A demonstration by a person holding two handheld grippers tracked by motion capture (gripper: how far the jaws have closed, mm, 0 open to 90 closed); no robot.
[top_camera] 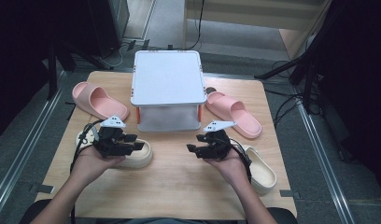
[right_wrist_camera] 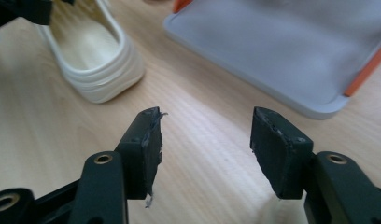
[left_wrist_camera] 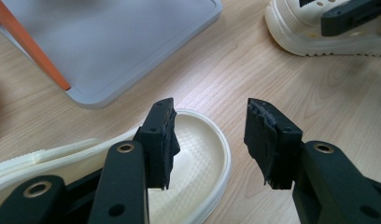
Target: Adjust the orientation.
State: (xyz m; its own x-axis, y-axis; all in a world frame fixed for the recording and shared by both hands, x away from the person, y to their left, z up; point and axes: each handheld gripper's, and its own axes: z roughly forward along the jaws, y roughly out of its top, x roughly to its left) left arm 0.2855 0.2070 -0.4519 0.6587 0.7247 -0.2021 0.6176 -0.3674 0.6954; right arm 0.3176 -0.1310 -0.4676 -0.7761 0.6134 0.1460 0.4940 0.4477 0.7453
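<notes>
The left gripper [top_camera: 132, 143] hovered with its jaws apart over the toe of a cream slipper [top_camera: 135, 158], gripping nothing. The right gripper [top_camera: 194, 149] stood wide open above bare wood, its own cream slipper [top_camera: 262, 172] just behind the hand. The light wooden table [top_camera: 179, 186] also carried a grey two-tier rack [top_camera: 166, 77] flanked by two pink slides [top_camera: 97, 100], on a grey floor amid dark stands.

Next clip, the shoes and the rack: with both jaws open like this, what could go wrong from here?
1. The left gripper straddles only the thin side wall of the cream clog; a pinch there might slip or fold the soft rim.
2. The grey rack stands close ahead, so a lifted clog could knock its orange leg.
3. The right gripper hangs over bare table.
</notes>
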